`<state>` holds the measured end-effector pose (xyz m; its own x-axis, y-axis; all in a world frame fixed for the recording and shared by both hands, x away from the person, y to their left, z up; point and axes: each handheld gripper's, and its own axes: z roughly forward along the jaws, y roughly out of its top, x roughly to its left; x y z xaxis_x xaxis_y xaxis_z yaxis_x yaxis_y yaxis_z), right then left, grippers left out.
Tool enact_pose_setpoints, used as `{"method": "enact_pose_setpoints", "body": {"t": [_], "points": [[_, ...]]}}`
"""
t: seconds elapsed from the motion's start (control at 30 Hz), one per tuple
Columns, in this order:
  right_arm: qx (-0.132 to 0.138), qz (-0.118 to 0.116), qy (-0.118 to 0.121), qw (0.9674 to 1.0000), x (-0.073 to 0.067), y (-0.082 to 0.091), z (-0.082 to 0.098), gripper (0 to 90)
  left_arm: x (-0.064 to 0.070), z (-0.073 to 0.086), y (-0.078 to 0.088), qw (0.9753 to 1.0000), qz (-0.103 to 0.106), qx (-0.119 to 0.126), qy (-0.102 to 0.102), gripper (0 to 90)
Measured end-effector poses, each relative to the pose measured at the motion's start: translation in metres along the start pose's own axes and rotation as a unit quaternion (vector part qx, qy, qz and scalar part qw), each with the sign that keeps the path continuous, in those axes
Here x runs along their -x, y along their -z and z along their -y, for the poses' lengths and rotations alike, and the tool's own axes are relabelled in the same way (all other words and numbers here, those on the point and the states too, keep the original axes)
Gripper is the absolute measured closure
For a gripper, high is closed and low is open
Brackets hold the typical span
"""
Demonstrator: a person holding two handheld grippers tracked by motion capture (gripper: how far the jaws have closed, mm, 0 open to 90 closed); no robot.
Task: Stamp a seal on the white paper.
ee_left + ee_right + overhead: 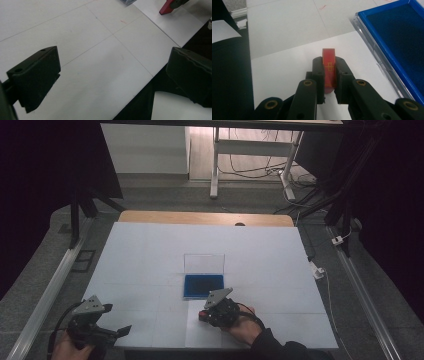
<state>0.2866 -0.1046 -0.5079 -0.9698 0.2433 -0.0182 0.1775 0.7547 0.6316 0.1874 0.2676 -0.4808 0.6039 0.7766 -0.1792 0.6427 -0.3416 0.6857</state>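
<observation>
gripping one red stamp [329, 67], right claw [329, 75] beside one blue ink pad [402, 37].

The right gripper [204, 314] sits low over the table's near edge, carried by the right hand [241, 326], whose dark sleeve comes in from the bottom; its jaws point left and are clamped flat on both sides of a red block [329, 70]. The left gripper [124, 330] hangs at the table's near left corner in the left hand [65, 346], jaws spread wide with nothing between them.
</observation>
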Motion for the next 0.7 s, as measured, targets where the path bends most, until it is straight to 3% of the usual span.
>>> {"method": "enact_pose_setpoints", "body": {"t": [0.07, 0.23, 0.33, 0.43, 0.53, 0.7], "points": [[-0.001, 0.0, -0.001, 1.0, 0.0, 0.0, 0.0, 80.6, 0.0, 0.0, 0.0, 1.0, 0.0, -0.001, 0.0, 0.0], [0.01, -0.023, -0.029, 0.9993, 0.007, 0.0, 0.003, 80.6, 0.0, 0.0, 0.0, 1.0, 0.001, 0.001, 0.002, 0.0], [0.01, -0.021, -0.028, 0.9993, 0.007, 0.0, 0.003, 80.6, 0.0, 0.0, 0.0, 1.0, 0.001, 0.001, 0.002, 0.0], [-0.002, 0.0, 0.001, 1.0, 0.001, 0.001, 0.001, 80.6, 0.0, 0.0, 0.0, 1.0, 0.001, 0.0, 0.001, 0.0], [0.004, 0.008, 0.01, 0.9999, -0.003, 0.0, 0.001, 80.6, 0.0, 0.0, 0.0, 1.0, 0.001, 0.0, 0.001, 0.0], [0.009, -0.005, -0.001, 0.9999, 0.002, 0.001, 0.003, 80.3, -0.001, 0.0, 0.0, 1.0, 0.002, 0.001, 0.002, 0.0]]}}
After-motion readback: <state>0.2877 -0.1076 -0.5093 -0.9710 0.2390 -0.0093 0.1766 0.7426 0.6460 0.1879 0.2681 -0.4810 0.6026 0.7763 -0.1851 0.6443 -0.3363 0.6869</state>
